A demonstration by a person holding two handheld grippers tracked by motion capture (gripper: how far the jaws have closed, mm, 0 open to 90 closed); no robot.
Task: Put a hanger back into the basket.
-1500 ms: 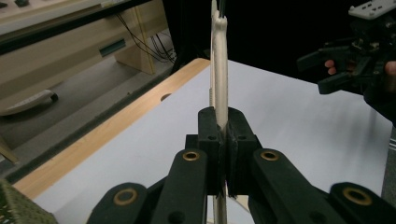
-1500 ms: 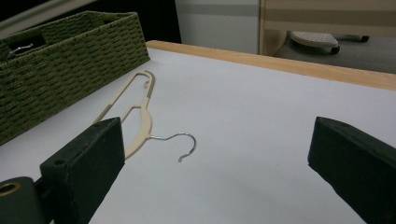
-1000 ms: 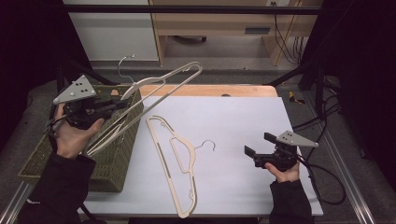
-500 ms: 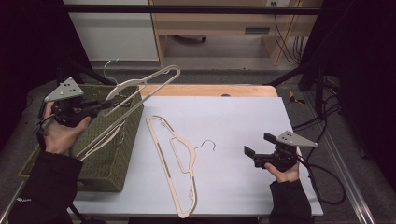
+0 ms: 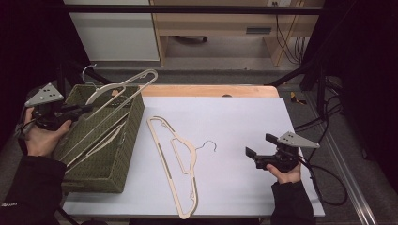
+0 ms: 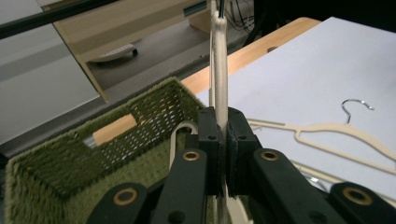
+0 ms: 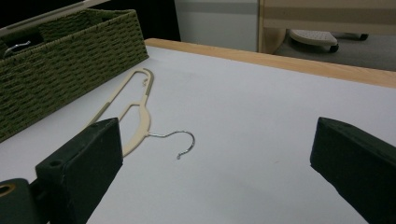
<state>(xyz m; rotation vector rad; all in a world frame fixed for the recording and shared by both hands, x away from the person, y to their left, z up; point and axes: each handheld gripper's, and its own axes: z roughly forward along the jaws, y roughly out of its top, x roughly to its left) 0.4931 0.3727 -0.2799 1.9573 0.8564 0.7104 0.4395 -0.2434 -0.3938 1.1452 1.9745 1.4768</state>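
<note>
Left tongs (image 5: pixel 77 111) are clamped tight on a cream plastic clothes hanger (image 5: pixel 123 88), gripping its thin bar edge-on. In the left gripper view that bar (image 6: pixel 219 70) runs straight up between the two black pads, pinched with no gap showing. From the high view, the held hanger slants over the woven green rectangular basket (image 5: pixel 126 154) at the desk's left end: its lower part dips down inside the basket walls, its upper corner pokes up past the far rim, and its silver hook (image 5: pixel 87 72) sticks out beyond the basket's far left corner. There's another pale hanger lying down in the basket beneath it (image 5: pixel 101 140).

Over on the white desk (image 5: pixel 234 112), a second cream plastic hanger (image 5: pixel 173 164) lies flat just beside the basket's right wall, not touching it, its wire hook (image 5: pixel 209 146) curling toward the right hand. The right gripper view has that same hanger (image 7: pixel 135 109) out ahead, with the basket (image 7: pixel 56 60) beyond it on the left.

Right tongs (image 5: pixel 256 154) hang just above the desk's near right area, well apart from the lying hanger. Their jaws stand wide apart with nothing between them, only bare desk (image 7: pixel 261 116) in the gap.
</note>
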